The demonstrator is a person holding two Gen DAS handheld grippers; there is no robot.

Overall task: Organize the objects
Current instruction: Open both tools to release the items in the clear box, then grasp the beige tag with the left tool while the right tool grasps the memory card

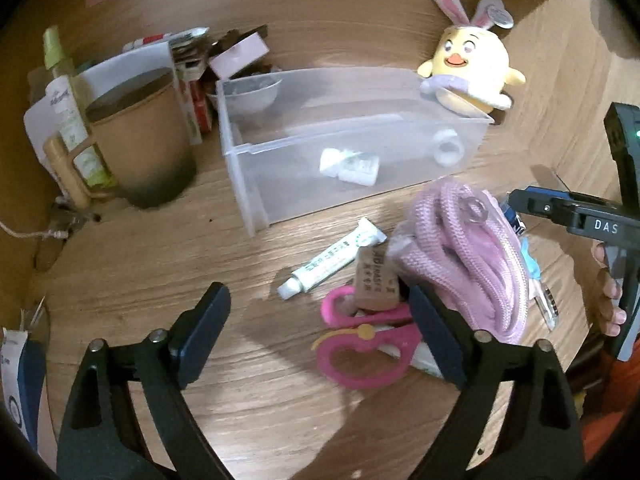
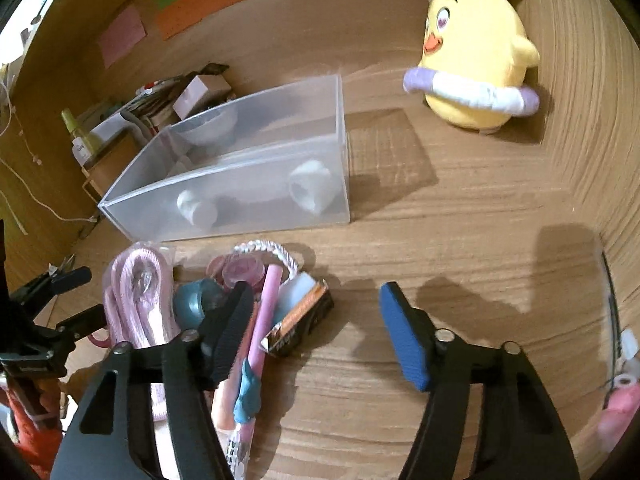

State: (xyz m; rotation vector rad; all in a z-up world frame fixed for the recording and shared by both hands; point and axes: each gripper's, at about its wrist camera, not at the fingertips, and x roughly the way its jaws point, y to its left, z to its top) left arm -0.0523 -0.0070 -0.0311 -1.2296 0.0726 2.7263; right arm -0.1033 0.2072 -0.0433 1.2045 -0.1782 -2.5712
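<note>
My clear plastic bin (image 1: 352, 140) sits open-topped toward the back of the desk, holding a white tape roll (image 1: 448, 147) and a couple of small white packets (image 1: 350, 165). In front of it lies a loose pile: a white tube (image 1: 332, 259) lying flat, pink scissors (image 1: 360, 344) and a bagged pink cord (image 1: 468, 256). Toward the desk's front edge lie a pink pen (image 2: 264, 312) and a dark orange-striped packet (image 2: 300, 320).

Pink scissors (image 1: 362, 344), yellow chick (image 1: 472, 68), seemingly frosted bin (image 1: 360, 148)
</note>
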